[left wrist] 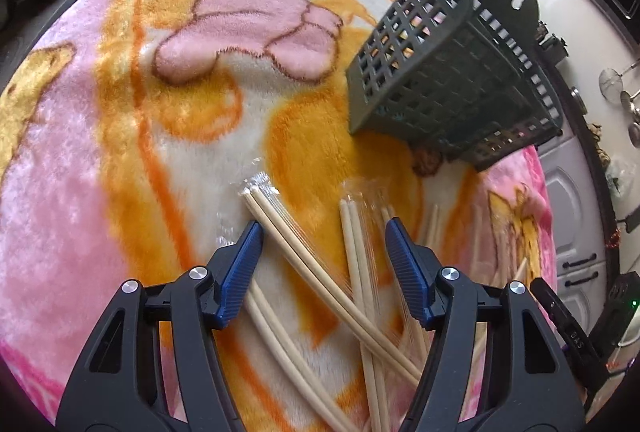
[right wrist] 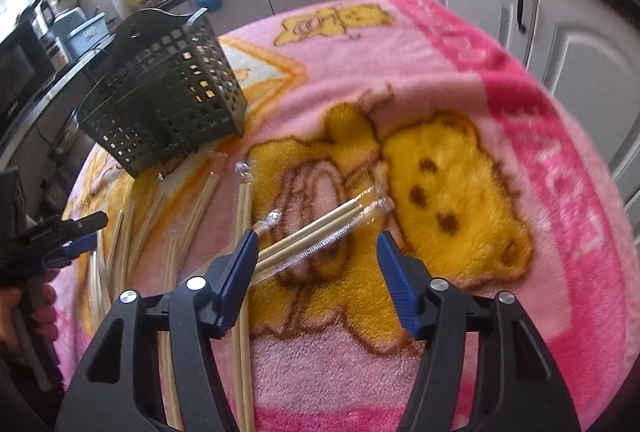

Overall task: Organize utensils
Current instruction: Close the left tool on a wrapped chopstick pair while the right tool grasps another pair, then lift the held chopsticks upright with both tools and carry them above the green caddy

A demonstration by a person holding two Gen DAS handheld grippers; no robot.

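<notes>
Chopsticks (left wrist: 320, 280), in pairs sealed in clear sleeves, lie scattered and crossing on the pink blanket (left wrist: 100, 191) over the counter, at about 6 o'clock from the dark green slotted holder (left wrist: 452, 79), which stands apart from them. The left tool (left wrist: 324, 232) hangs released, jaws spread over one diagonal pair. The right tool (right wrist: 316, 244) is likewise released above another wrapped pair (right wrist: 320, 236). These look light and stiff, but the film is likely slippery and the plush gives underneath. I would pinch across a pair near mid-length, so it neither tips nor slides out.
</notes>
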